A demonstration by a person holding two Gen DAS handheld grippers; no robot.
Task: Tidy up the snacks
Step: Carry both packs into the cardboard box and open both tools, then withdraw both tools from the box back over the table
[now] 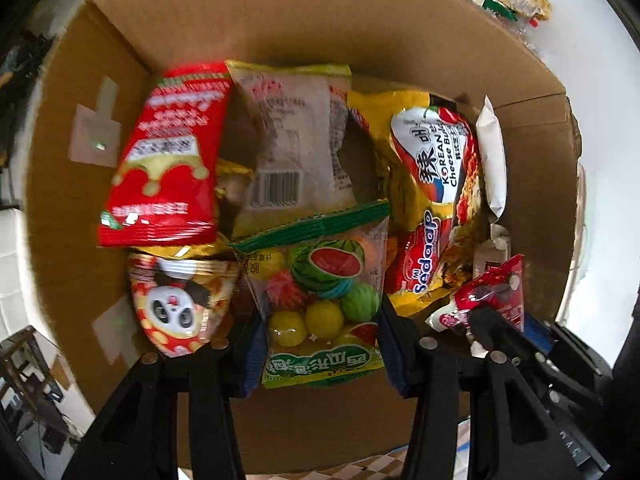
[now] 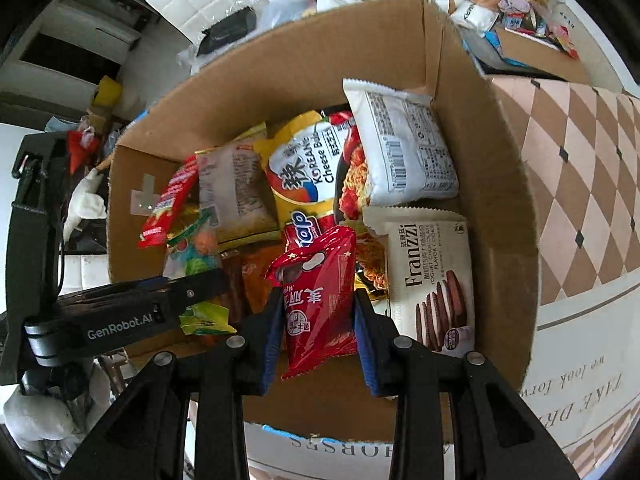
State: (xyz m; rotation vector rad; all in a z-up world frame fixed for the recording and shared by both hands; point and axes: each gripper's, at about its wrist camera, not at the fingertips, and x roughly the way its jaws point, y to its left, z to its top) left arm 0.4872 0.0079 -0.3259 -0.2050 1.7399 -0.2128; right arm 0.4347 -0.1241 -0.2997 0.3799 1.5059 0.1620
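A cardboard box point(image 1: 320, 24) holds several snack packs; it also shows in the right wrist view point(image 2: 492, 184). My left gripper point(image 1: 322, 344) is shut on a clear bag of watermelon gum balls point(image 1: 320, 300) with a green top, held over the box. My right gripper point(image 2: 316, 332) is shut on a small red snack pouch point(image 2: 316, 292), held over the box's near side. The red pouch point(image 1: 492, 292) and the right gripper also appear at the lower right of the left wrist view. The left gripper point(image 2: 188, 292) reaches in from the left of the right wrist view.
In the box lie a yellow Korean cheese noodle pack point(image 2: 304, 176), a Franzzi cookie pack point(image 2: 432, 276), a white pack point(image 2: 404, 148), a red pack point(image 1: 168, 160), a panda pack point(image 1: 180, 304) and a clear bread pack point(image 1: 292, 144). More snacks point(image 2: 516, 4) lie on the checkered table point(image 2: 580, 168) beyond.
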